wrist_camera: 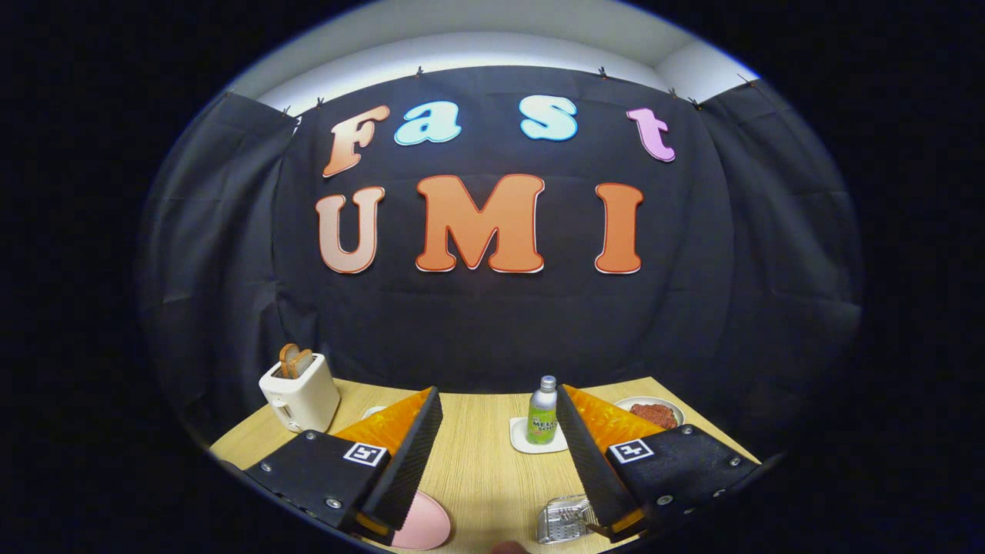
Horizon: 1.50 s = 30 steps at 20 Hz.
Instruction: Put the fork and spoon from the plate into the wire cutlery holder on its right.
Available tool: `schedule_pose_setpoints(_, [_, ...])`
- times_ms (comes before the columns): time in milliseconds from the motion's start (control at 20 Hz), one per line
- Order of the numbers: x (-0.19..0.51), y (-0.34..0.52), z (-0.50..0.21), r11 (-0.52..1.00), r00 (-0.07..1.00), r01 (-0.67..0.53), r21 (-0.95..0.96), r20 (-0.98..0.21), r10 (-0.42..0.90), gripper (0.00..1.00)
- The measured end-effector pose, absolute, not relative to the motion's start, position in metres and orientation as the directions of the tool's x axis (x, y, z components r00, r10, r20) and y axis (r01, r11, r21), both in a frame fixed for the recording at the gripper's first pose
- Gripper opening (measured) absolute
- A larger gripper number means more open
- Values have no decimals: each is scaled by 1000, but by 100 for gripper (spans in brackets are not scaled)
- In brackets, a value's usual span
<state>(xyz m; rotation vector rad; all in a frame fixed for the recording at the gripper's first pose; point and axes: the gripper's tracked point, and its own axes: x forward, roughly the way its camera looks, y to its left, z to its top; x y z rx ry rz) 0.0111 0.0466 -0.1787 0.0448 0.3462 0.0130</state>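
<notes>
The gripper (496,454) hangs high with jaws wide and empty, seemingly to survey the pale wooden table (477,462). At its near edge the pink round plate (422,525) lies left of the silver wire cutlery holder (565,519), fork and spoon hidden

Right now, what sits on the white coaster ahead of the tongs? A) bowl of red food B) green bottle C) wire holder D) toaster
B: the green bottle stands upright on the white coaster, beyond the open tongs, near the right finger; the toaster is off to the left.
</notes>
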Motion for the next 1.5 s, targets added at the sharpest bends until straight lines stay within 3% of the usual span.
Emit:
schedule_pose_setpoints(450, [-11, 137, -221, 990, 902, -124, 63, -408, 139, 92])
schedule_pose_setpoints(700, [-33, 179, -271, 985, 848, -159, 69, -502, 172, 92])
schedule_pose_setpoints(1200, [-99, 229, -378, 975, 645, -209, 73, -740, 194, 92])
schedule_pose_setpoints(1500, [-146, 240, -426, 978, 458, -181, 108, -870, 181, 91])
